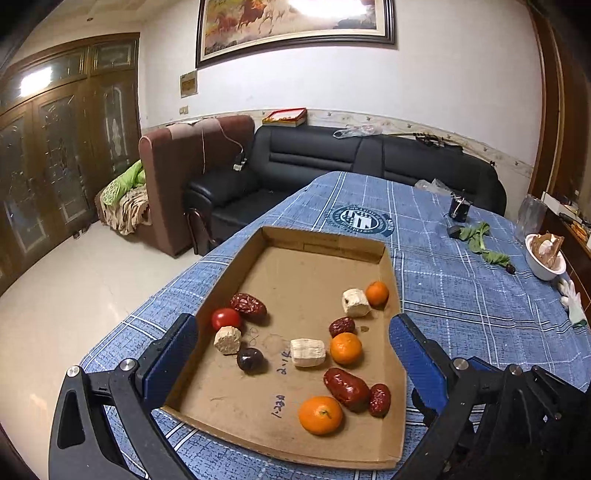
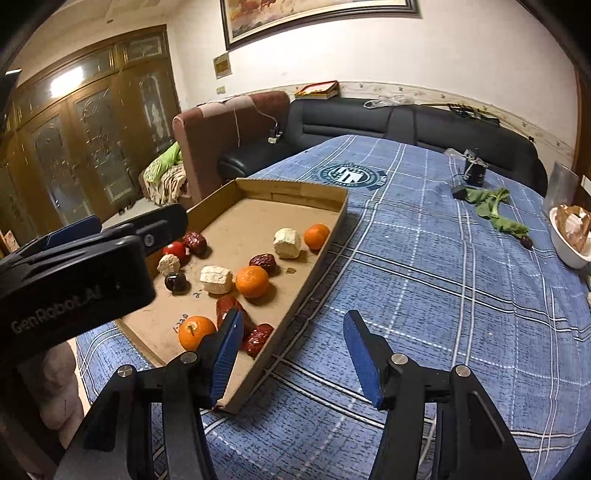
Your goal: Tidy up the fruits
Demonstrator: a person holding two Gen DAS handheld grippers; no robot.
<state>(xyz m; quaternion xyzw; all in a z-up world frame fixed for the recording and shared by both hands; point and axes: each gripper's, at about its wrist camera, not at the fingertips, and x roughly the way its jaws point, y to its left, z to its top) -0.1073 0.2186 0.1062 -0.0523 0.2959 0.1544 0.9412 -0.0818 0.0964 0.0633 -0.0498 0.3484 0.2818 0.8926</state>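
The round orange (image 1: pixel 320 414), low in the frame, may roll; pinch its sides gently. Both grippers' fingers (image 1: pixel 417 360) are spread, holding nothing.

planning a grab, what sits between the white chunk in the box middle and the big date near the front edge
A round orange mandarin, beside the pale white chunk and above the wrinkled red date, in the left wrist view.

walls: white, big framed painting (image 1: pixel 295 27) | sofa (image 1: pixel 332 162): black | doors (image 1: pixel 66 147): brown wood, glass panels | floor (image 1: pixel 74 280): pale, shiny
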